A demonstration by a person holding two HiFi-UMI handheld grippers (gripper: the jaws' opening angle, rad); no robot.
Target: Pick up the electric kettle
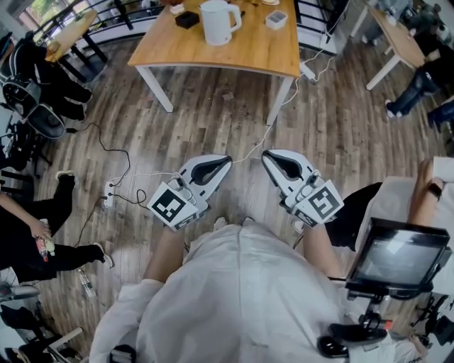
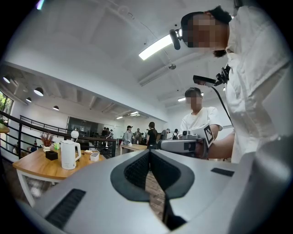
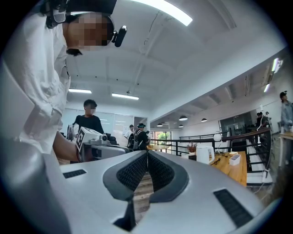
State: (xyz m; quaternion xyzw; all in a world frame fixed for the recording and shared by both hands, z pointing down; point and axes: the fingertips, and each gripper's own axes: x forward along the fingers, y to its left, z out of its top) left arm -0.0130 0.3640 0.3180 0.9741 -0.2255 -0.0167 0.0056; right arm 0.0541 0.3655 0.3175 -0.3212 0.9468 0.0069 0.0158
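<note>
We hold the left gripper point(image 1: 221, 162) and the right gripper point(image 1: 268, 157) level over the wood floor point(image 1: 213, 127), both with jaws clenched together and empty. The white electric kettle point(image 1: 217, 21) stands upright on the wooden table point(image 1: 262, 49), well apart from both.

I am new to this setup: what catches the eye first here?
The left gripper and right gripper, both shut and empty, sit side by side low in the head view, above the plank floor. Beyond them, the white electric kettle stands upright on the wooden table.
</note>
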